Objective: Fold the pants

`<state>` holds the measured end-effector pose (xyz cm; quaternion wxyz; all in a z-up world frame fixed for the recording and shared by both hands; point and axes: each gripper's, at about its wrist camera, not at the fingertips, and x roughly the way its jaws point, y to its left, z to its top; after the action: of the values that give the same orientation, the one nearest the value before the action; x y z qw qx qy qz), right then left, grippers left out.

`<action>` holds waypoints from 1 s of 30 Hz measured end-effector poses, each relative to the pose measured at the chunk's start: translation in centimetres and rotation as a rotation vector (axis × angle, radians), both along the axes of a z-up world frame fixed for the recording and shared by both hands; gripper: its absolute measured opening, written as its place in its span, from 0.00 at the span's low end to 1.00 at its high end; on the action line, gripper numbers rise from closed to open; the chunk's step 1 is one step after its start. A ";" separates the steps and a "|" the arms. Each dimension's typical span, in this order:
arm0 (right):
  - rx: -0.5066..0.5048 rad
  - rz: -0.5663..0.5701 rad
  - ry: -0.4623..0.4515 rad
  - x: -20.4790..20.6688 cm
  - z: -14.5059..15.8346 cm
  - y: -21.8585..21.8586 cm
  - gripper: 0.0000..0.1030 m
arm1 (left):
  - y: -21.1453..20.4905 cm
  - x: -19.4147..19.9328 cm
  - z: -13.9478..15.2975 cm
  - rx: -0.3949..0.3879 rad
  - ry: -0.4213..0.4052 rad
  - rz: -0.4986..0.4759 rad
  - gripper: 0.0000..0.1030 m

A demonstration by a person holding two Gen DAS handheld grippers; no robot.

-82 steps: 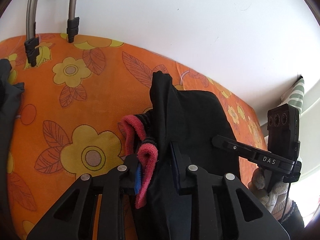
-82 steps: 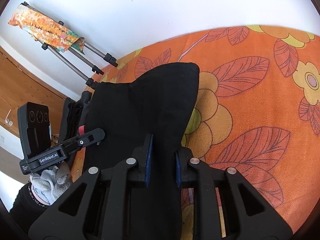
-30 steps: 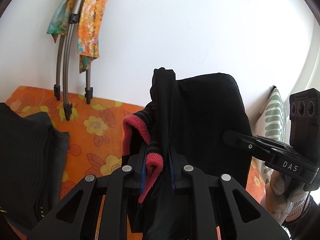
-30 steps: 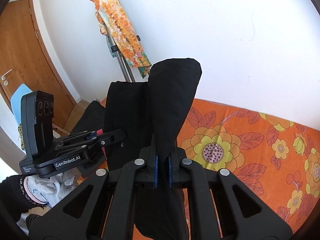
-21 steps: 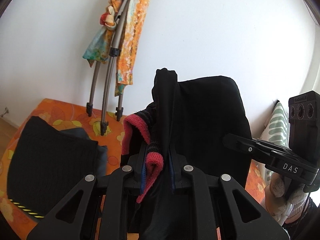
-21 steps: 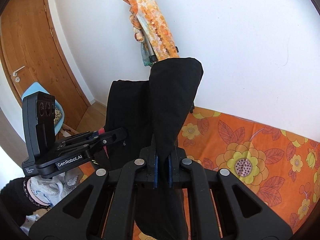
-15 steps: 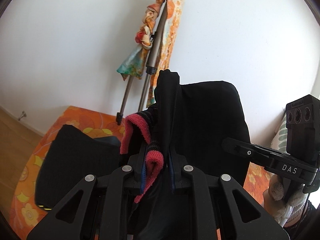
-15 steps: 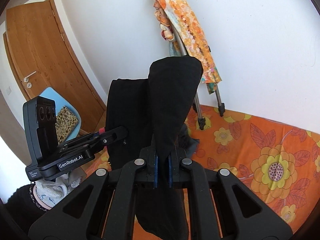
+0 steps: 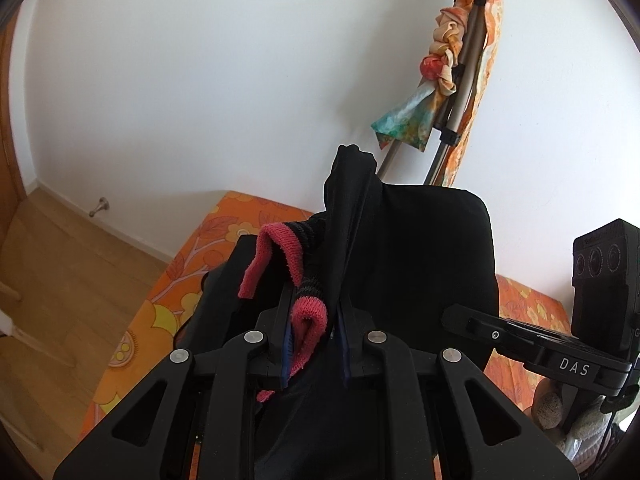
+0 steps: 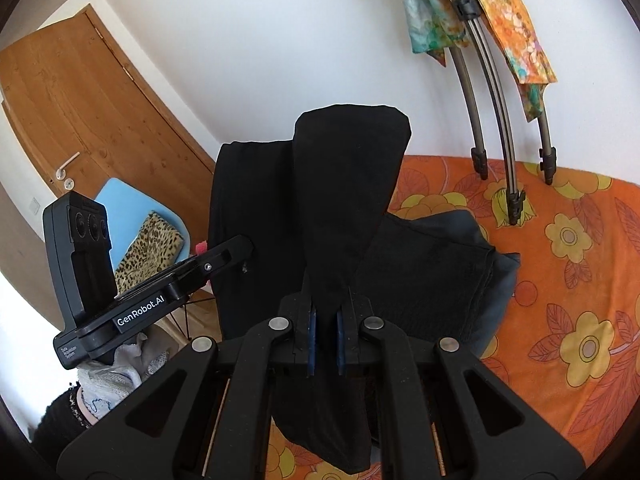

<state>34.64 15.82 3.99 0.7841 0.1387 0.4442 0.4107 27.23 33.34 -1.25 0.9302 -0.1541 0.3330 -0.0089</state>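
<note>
1. Pinching black pants (image 10: 344,184) between right gripper (image 10: 323,340) fingers, held above orange floral bedspread (image 10: 568,280).
2. Clamped left gripper (image 9: 314,344) on pink-trimmed waistband (image 9: 308,320), also above bedspread.
3. Risked slippage: thin fabric bite at right gripper.
4. Risked snagging on folded dark clothes (image 10: 440,264) lying on bedspread.

Left wrist view: white "DAS" on the black arm of the right tongs (image 9: 575,364). Right wrist view: "GenRobot.AI" in white on the body of the left tongs (image 10: 140,312), plus small print near its end, too small to read.
</note>
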 end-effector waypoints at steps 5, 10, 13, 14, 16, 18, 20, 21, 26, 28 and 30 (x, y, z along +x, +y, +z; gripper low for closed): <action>-0.064 -0.041 0.077 2.9 -5.0 0.5 0.07 | 0.3 3.4 -4.4 -0.012 0.060 -0.004 0.15; -0.127 -0.047 0.094 5.0 -7.7 0.5 0.07 | 1.0 6.1 -6.5 -0.049 0.093 0.018 0.15; -0.165 -0.040 0.087 5.6 -8.5 0.6 0.09 | 0.9 6.6 -7.0 -0.033 0.096 0.019 0.15; -0.180 -0.036 0.083 5.7 -8.7 0.6 0.11 | 0.8 6.7 -7.1 -0.028 0.096 0.017 0.15; -0.209 -0.026 0.070 5.8 -8.9 0.8 0.13 | 0.8 6.8 -7.3 -0.021 0.097 0.022 0.15; -0.254 -0.024 0.034 5.7 -8.8 1.1 0.18 | 1.0 6.8 -7.2 -0.023 0.100 0.027 0.15; -0.309 -0.029 -0.003 5.8 -8.4 1.4 0.24 | 1.3 6.9 -7.1 -0.028 0.103 0.037 0.15; -0.327 -0.028 -0.017 5.7 -8.3 1.6 0.27 | 1.4 6.9 -7.0 -0.033 0.106 0.039 0.15; -0.380 -0.038 -0.045 5.1 -7.5 1.4 0.40 | 3.1 6.7 -5.8 -0.062 0.084 0.078 0.16; -0.396 -0.065 -0.065 5.1 -7.0 1.0 0.40 | 3.6 6.2 -5.1 -0.058 0.072 0.087 0.16; -0.392 -0.072 -0.076 4.9 -6.4 0.5 0.40 | 3.6 5.6 -4.1 -0.048 0.062 0.083 0.16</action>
<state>39.57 16.31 -2.38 0.8265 -0.0163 0.4804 0.2930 32.81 36.96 -5.36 0.9151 -0.1903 0.3544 0.0265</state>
